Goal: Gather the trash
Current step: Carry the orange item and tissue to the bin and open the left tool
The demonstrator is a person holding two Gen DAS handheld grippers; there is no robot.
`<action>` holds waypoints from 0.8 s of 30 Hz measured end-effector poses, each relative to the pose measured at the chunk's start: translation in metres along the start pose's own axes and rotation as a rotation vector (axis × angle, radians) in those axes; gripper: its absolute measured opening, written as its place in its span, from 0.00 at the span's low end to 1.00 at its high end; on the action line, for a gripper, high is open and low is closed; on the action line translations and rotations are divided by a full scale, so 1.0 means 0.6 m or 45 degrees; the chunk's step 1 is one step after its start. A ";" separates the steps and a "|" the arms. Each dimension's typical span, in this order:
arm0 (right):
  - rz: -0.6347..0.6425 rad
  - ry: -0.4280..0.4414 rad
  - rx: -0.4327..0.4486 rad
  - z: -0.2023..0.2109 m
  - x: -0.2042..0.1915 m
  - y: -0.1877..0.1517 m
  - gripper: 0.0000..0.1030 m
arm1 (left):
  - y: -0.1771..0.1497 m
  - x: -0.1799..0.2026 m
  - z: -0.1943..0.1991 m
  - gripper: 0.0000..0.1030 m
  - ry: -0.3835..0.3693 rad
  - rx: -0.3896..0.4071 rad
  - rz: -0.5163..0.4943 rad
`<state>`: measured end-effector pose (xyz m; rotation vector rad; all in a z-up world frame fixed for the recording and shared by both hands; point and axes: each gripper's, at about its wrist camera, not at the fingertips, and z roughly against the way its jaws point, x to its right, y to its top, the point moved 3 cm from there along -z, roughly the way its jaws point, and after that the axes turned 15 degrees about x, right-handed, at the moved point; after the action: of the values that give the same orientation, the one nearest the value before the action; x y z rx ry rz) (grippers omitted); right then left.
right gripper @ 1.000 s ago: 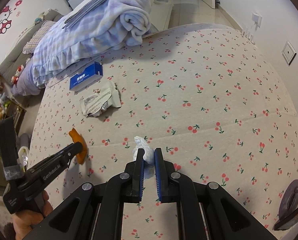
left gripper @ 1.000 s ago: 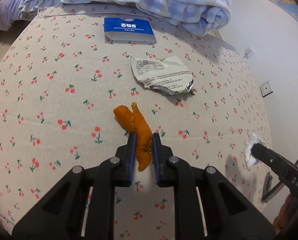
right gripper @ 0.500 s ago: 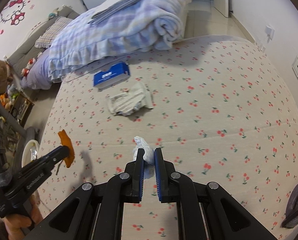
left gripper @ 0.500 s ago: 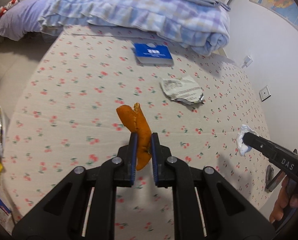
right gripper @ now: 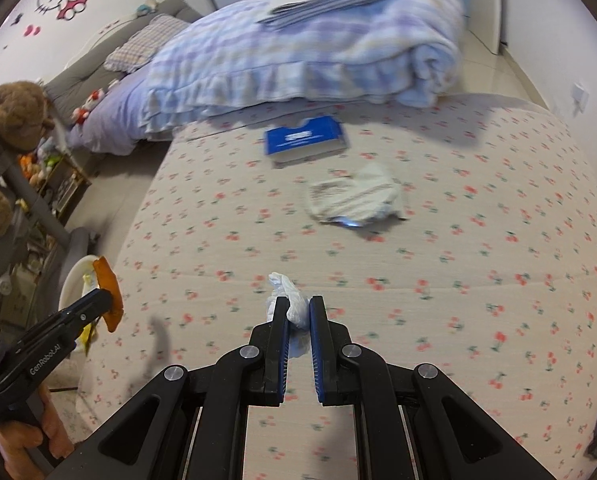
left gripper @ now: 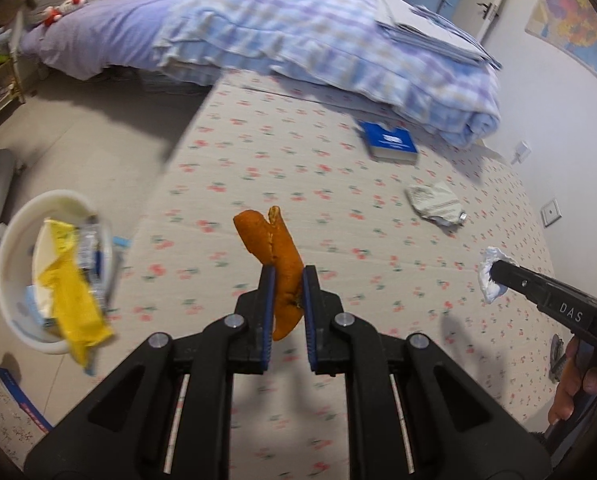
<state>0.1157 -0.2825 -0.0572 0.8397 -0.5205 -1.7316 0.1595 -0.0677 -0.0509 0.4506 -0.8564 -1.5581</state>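
orange peel [left gripper: 279, 268] pinched in left gripper [left gripper: 285, 276], above the bed.
right gripper [right gripper: 299, 305] pinches white tissue [right gripper: 289, 304]; bin [left gripper: 12, 240] w/ trash on floor.

"DAS" on the right gripper [left gripper: 494, 272] (white letters), "GenRobot.AI" on the left gripper [right gripper: 106, 300], blue box [right gripper: 304, 141] print unreadable

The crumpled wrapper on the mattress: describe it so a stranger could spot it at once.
Start at the cherry-print mattress, below the rolled plaid quilt. Just nearer than the blue box lies the wrapper, touching nothing. It alone is crumpled, whitish with fine print and a silvery edge; the box is flat and solid blue.
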 end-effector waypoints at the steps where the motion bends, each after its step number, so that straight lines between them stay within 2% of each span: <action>1: 0.009 0.008 -0.001 -0.002 -0.010 -0.001 0.10 | 0.001 -0.012 0.004 0.14 0.011 0.005 0.005; 13: 0.128 0.115 -0.038 -0.047 -0.155 -0.016 0.10 | -0.010 -0.194 0.055 0.14 0.169 0.041 0.140; 24: 0.228 0.265 -0.094 -0.090 -0.309 -0.048 0.10 | -0.017 -0.313 0.068 0.14 0.284 0.049 0.251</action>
<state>0.1678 -0.0945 -0.0611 0.8822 -0.3776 -1.4721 0.1581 0.1238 -0.0675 0.5403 -0.7362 -1.2858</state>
